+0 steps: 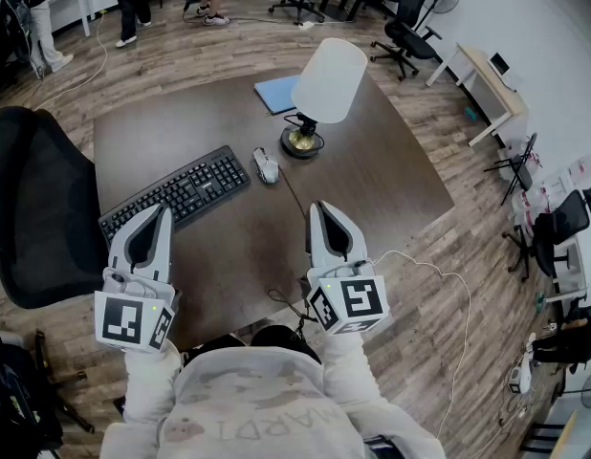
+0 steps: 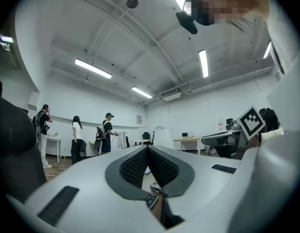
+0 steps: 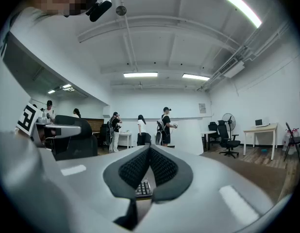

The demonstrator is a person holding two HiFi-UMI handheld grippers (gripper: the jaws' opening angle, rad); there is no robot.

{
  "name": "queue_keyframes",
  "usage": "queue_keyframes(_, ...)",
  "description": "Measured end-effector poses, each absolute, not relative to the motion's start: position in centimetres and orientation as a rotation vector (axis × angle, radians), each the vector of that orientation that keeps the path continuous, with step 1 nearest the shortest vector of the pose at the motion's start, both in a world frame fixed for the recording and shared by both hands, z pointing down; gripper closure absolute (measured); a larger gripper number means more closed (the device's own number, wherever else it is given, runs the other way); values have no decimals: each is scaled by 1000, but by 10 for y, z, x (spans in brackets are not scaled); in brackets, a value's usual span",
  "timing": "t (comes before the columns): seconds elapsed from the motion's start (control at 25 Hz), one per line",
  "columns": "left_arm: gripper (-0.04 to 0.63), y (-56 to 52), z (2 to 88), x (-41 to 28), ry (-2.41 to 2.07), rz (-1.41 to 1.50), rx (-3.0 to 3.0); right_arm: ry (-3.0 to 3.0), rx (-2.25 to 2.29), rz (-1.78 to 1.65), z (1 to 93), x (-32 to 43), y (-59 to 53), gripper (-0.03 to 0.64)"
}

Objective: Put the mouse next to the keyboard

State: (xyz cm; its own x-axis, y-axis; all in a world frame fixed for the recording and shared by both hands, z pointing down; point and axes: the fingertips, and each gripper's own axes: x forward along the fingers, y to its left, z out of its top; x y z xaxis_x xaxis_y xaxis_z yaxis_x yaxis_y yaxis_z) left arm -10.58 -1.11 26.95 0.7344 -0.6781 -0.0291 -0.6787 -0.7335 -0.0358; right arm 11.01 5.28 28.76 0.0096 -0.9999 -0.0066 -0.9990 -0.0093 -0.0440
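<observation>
A grey-and-white mouse [image 1: 267, 166] lies on the dark table [image 1: 372, 180], just right of the black keyboard [image 1: 176, 193] and left of the lamp base. My left gripper [image 1: 162, 210] hovers over the keyboard's near left part, shut and empty. My right gripper [image 1: 316, 208] hangs above bare table near the front edge, also shut with nothing in it. In the left gripper view the closed pads [image 2: 140, 166] frame a sliver of keyboard [image 2: 151, 199]. Through the right gripper view's closed pads [image 3: 159, 166], keyboard keys [image 3: 142, 189] show below.
A white-shaded lamp [image 1: 324, 89] on a brass base stands behind the mouse, with a blue notebook [image 1: 276, 94] beyond it. A black office chair [image 1: 32, 208] sits at the table's left. A cable [image 1: 420, 266] trails off the table's right front. People stand far back.
</observation>
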Motion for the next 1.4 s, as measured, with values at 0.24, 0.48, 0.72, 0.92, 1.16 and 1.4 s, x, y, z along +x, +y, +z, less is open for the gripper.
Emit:
queue_keyframes(0.24,589,-15,271,-104,1132,23,-2886,2187,-2201,-43,288,111,48,606)
queue_keyframes(0.48,589,-20,274,-101,1146,18,-2886,2197,-2193,-50,291,114,41,606)
queue_keyframes(0.72,589,-27,277,-98,1164,5,-2887,2215,-2184,-68,294,117,32,606)
queue_keyframes(0.92,589,-36,285,-97,1205,-11,-2889,2227,-2182,-135,307,124,16,606)
queue_keyframes(1.16,589,-48,297,-105,1321,-43,-2868,2394,-2225,-564,369,145,-47,482)
queue_keyframes(1.4,589,-56,320,-131,1545,-133,-2796,2467,-2201,-1114,484,167,-146,301)
